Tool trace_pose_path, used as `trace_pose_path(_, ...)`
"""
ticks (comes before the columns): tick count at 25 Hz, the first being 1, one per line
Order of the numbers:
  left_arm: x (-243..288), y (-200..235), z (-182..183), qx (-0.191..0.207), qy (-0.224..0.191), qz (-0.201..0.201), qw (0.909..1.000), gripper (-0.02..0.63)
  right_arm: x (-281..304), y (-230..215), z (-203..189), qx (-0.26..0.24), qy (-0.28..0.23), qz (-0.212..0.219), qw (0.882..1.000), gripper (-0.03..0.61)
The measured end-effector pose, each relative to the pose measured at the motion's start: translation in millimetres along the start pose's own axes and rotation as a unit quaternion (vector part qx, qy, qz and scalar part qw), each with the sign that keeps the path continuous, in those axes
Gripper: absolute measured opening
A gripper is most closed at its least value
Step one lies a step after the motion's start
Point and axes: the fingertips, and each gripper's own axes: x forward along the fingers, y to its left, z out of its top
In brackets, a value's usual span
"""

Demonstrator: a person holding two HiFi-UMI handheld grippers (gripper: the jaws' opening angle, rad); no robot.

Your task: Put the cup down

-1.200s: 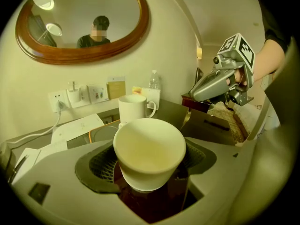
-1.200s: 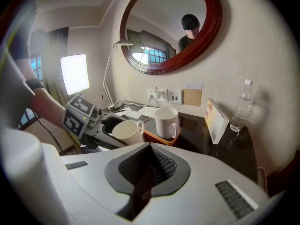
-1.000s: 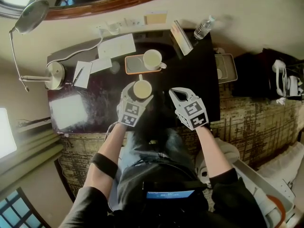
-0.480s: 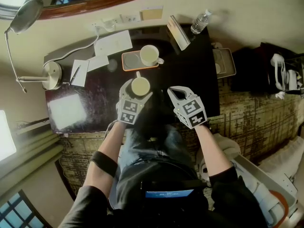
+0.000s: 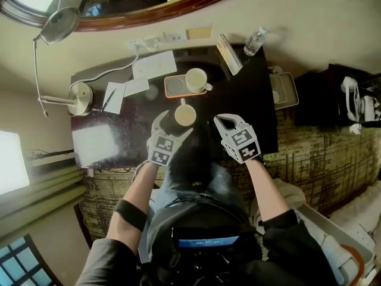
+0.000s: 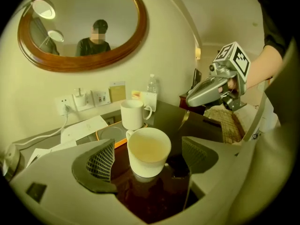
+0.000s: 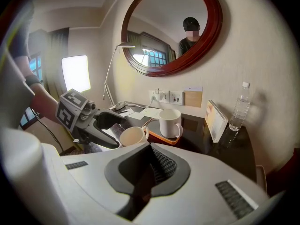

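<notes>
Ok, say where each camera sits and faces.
Head view: on the head, steeply down at the black desk; arms, left gripper and right gripper show.
Left gripper view: on the left gripper, along its jaws, which have just been opening, white cup between them; right gripper shows.
Right gripper view: on the right gripper, over shut jaws toward the mirror; left gripper shows.
Both gripper views share the mug on the orange tray.

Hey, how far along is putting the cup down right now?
Nearly done. Done: the cup stands upright on the dark desk. In hand: the left tool has jaws that have just been opening and stand apart either side of the cup, pads off it; the right tool is shut and empty. Left: draw the left tool back clear of the cup.
</notes>
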Motion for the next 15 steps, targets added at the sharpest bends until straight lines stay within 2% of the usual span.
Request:
trace_pose_path(2,-16,-5,6,-0.001,-0.004,-0.006,1.0,0.434,-3,1,4,-0.005,-0.004,0.001,1.0,0.015)
trace_pose_path(3,-23,-7,10,-0.001,-0.008,-0.007,0.9999,0.407,-5,2,8,-0.009,-0.008,0.0,1.0,0.015)
trace_pose_path(8,-55,-8,30,-0.011,-0.03,0.001,0.9995,0.221,-8,-2,14,-0.002,-0.012,0.002,1.0,0.015)
trace_pose_path(13,-82,-1,42,-0.048,-0.053,0.028,0.997,0.038,-10,0,19,0.001,-0.016,0.006,1.0,0.015)
trace_pose_path(14,-87,4,43,-0.057,-0.058,0.035,0.9961,0.007,-10,1,21,0.0,-0.017,0.007,1.0,0.015)
trace_pose_path(15,-91,9,43,-0.065,-0.063,0.043,0.995,0.003,-10,2,23,-0.001,-0.018,0.008,1.0,0.015)
